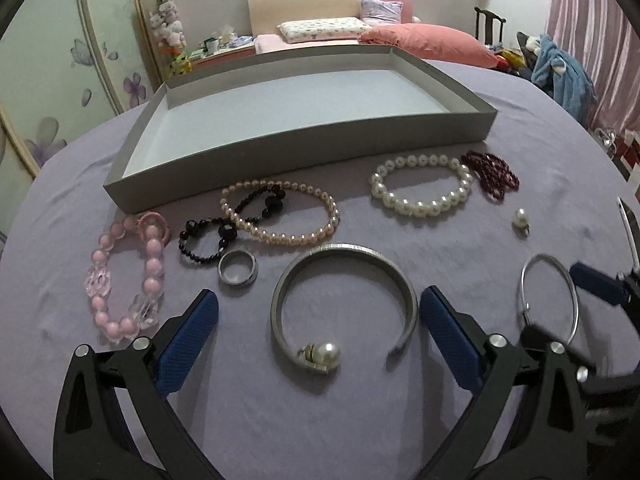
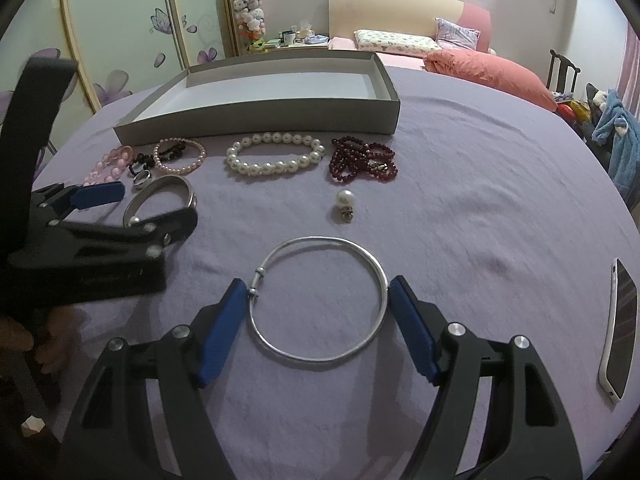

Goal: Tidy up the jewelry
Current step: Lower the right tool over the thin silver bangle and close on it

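Observation:
An empty grey tray stands at the back of the purple cloth. In front of it lie a pink bead bracelet, a black bead bracelet, a pink pearl bracelet, a white pearl bracelet, a dark red bead string, a metal ring and a pearl earring. My left gripper is open around a wide silver cuff. My right gripper is open around a thin silver bangle.
A white-cased phone lies at the right edge of the cloth. A bed with pink pillows is behind the table. A chair with blue clothing stands to the right.

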